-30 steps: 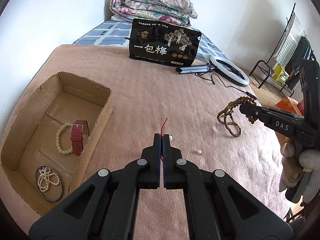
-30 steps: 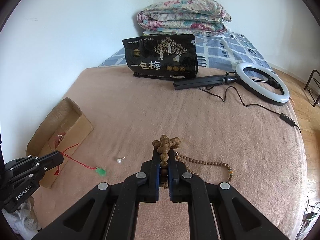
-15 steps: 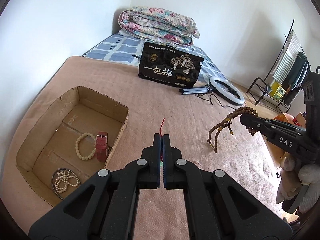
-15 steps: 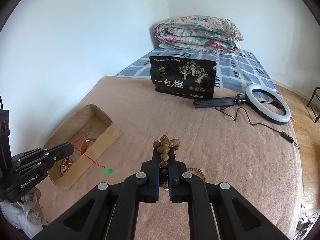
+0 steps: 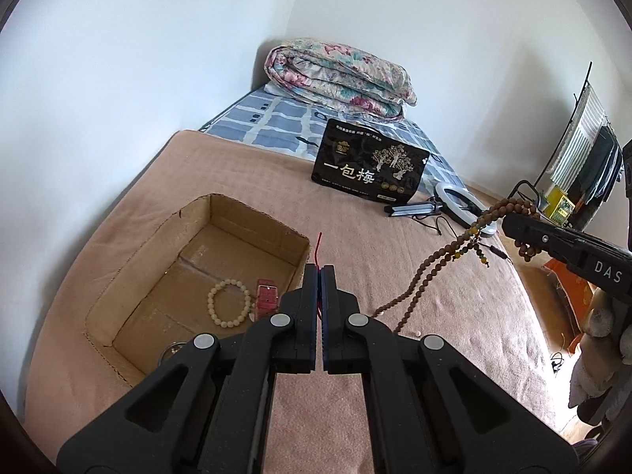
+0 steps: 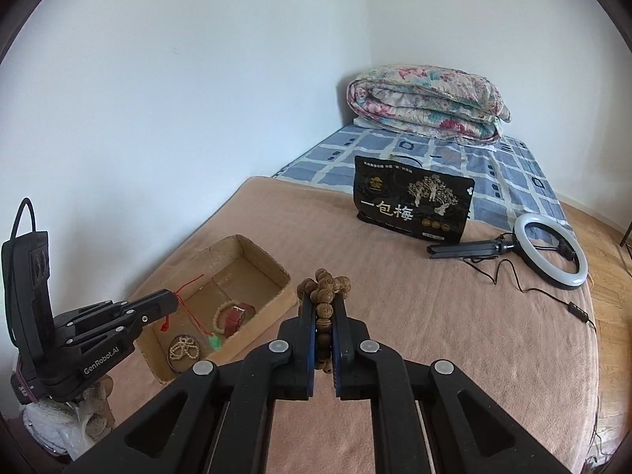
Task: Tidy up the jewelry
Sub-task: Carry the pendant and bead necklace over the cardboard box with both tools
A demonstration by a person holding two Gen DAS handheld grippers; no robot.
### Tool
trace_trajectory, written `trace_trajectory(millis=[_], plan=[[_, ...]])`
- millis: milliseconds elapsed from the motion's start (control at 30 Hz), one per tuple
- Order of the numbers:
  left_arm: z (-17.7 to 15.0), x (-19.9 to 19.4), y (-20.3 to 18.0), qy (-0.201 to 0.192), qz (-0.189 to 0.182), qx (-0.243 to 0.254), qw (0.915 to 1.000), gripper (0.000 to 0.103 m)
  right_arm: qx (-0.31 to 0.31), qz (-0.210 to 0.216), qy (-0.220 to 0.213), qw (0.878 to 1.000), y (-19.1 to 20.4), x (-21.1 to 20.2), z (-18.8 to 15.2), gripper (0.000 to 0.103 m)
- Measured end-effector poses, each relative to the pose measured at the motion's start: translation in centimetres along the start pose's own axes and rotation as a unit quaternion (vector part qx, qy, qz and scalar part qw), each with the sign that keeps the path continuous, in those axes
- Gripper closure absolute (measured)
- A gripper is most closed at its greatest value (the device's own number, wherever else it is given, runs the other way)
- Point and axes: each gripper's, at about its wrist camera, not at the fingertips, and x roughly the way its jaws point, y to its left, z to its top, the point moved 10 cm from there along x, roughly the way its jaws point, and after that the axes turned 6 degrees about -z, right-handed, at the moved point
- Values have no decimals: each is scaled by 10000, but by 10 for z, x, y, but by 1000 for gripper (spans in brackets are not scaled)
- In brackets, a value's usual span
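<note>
My left gripper (image 5: 319,266) is shut on a red cord necklace (image 6: 189,296) whose green pendant (image 6: 215,342) hangs over the open cardboard box (image 6: 258,252). It also shows in the right wrist view (image 6: 173,301), above the box. The box (image 5: 158,237) holds a cream bead bracelet (image 5: 229,303), a red strap watch (image 5: 266,303) and a pearl string in a dark ring (image 6: 183,349). My right gripper (image 6: 324,300) is shut on a brown wooden bead necklace (image 6: 324,290), held in the air right of the box; the strand (image 5: 442,256) dangles down.
A black snack bag (image 6: 412,207) stands at the back of the tan blanket (image 6: 454,316). A ring light on a folded tripod with cable (image 6: 549,249) lies to the right. A folded floral quilt (image 6: 426,104) is by the wall. A small pearl (image 5: 415,333) lies on the blanket.
Both grippers have risen and moved left toward the box. The red cord with its pendant now hangs over the box, and the brown bead strand is lifted off the blanket.
</note>
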Motion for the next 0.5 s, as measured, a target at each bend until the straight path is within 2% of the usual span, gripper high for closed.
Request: trace_trajectory(millis=[500], plan=[[-3,-25,68,-90,439,-362,9983,103,-247,341,-250,9988,64,3,40,99]])
